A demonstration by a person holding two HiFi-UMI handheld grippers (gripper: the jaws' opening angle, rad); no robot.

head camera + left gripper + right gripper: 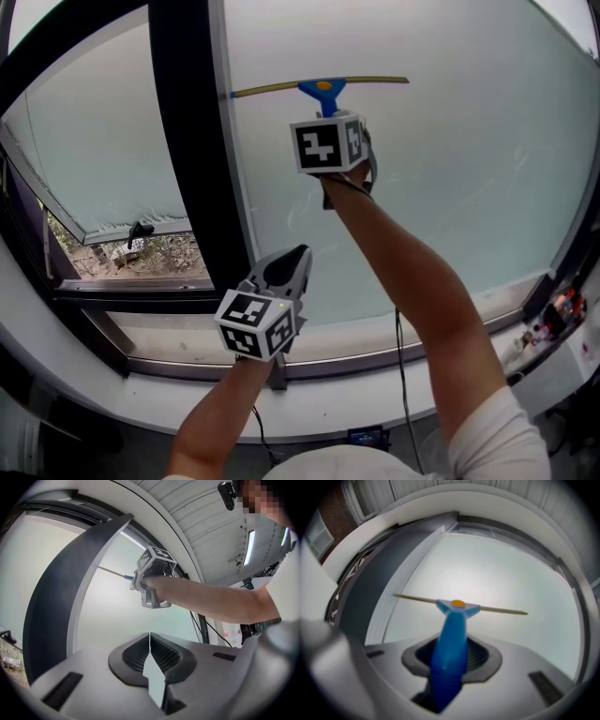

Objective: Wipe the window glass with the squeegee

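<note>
The right tongs [451, 660] are clamped on the blue handle of the squeegee [454, 620]. Its blade lies level high on the window glass [450, 187], right of the dark frame post [187, 141]. From the head view the marker cube [328, 143] hides the grip and most of the handle. Whether the blade presses the pane is unclear. The left tongs [150, 656] are closed and empty, nearer and lower, by the sill [375, 352].

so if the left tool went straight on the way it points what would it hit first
Most likely the window glass: the left tool, shut and empty, aims at the pane right of the dark frame, below the squeegee. Depth is unclear.
</note>
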